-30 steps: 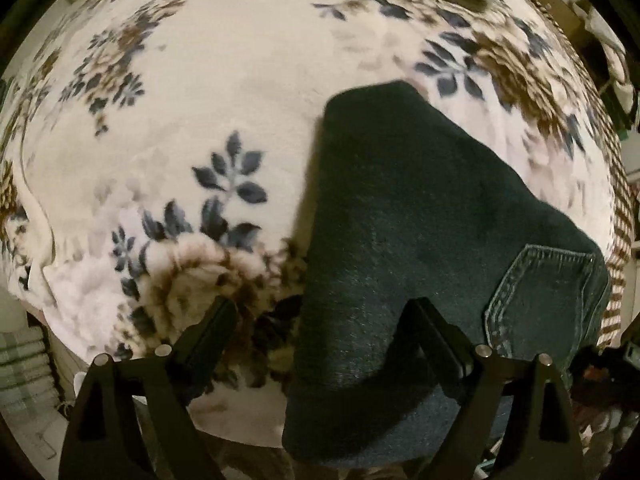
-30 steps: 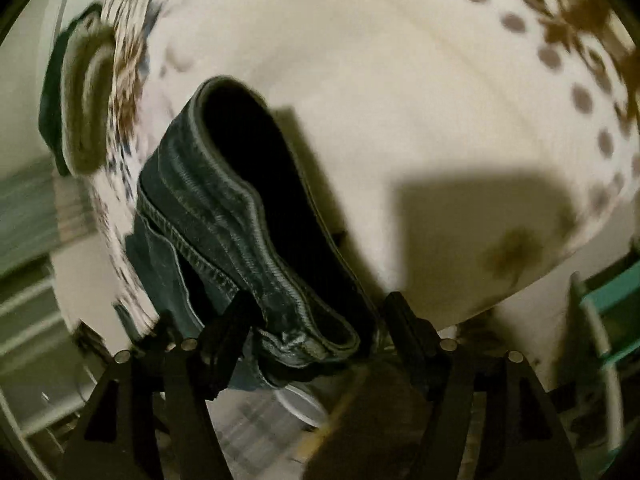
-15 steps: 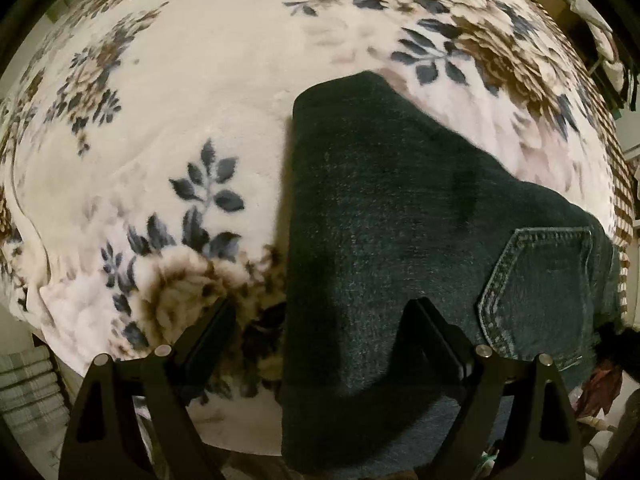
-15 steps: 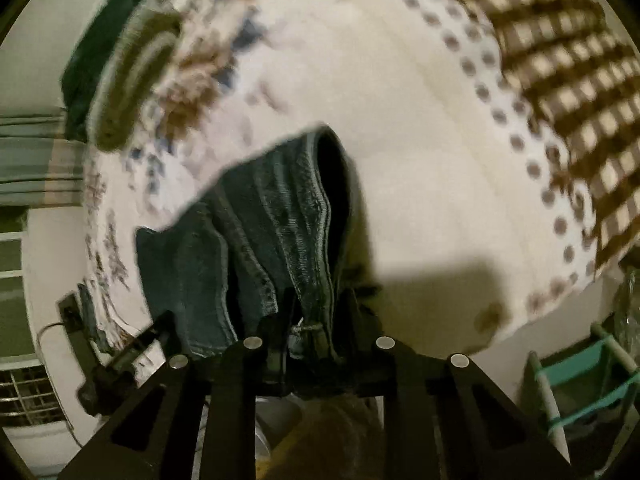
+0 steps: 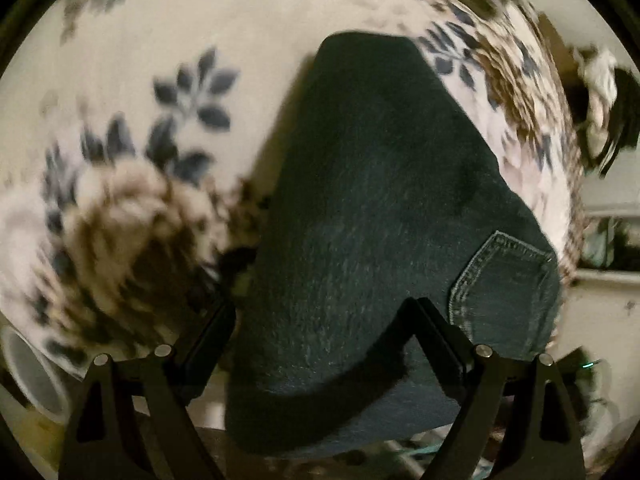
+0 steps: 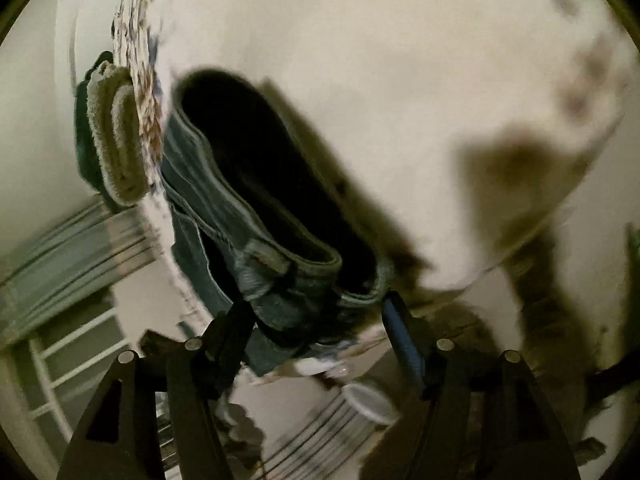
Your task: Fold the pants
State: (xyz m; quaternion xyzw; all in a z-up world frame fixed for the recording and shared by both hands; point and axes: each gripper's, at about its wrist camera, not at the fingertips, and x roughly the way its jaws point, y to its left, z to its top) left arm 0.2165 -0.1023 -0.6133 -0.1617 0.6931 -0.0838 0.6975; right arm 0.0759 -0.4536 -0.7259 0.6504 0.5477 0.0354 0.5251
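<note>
Pants (image 5: 372, 216) between wide-open left claw (image 5: 320, 320) fingers; right claw (image 6: 316, 316) opening, waistband (image 6: 256, 216) between, ungripped.

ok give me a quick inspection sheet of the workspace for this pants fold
surface: floral fleece blanket, cream with blue leaves and brown blooms
job's things: dark jeans folded on the blanket, back pocket facing up; waistband gapes open at the blanket's edge
clutter: folded green and tan towel past the jeans
grippers: left claw open over the jeans' near edge; right claw opening, waistband between its fingers, not pinched
cables: nothing seen
surroundings: white rack and a white cup below the edge, blurred
</note>
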